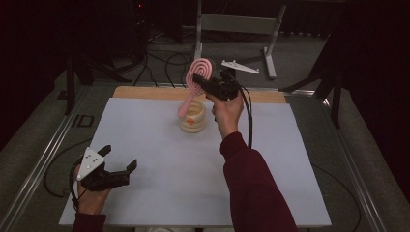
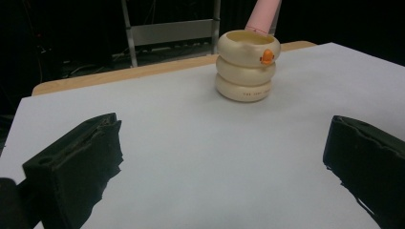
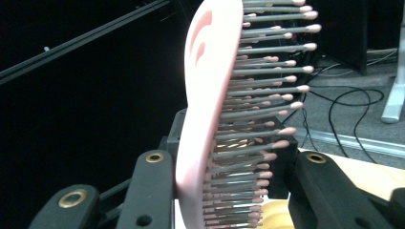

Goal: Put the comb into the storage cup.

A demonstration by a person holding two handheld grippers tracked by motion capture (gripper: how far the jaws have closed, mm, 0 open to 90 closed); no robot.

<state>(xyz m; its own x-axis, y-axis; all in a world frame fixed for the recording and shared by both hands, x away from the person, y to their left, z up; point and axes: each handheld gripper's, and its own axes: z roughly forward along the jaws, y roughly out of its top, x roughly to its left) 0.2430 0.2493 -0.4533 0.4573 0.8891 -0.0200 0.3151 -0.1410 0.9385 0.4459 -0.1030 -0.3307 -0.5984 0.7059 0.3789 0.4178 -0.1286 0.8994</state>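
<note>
Brush going into the cup

Your right hand-held gripper (image 1: 205, 83) pinches the pink hairbrush (image 1: 197, 77), its handle dipping into the cream ring cup (image 1: 192, 121). Keep it straight and lower slowly. Your left hand-held gripper (image 1: 118, 166) waits spread wide, well apart from the cup.

Held: pink hairbrush (image 3: 203, 109), edge-on between my jaws.
Bristles: grey, pink-tipped, pointing toward my right jaw.

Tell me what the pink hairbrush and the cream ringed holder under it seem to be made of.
Hairbrush: likely moulded plastic, smooth with a soft sheen; its grey bristles look like thin plastic pins with rounded pink tips. Holder: probably glossy plastic or glazed ceramic, judging by soft highlights on its stacked rings; I cannot tell which.
</note>
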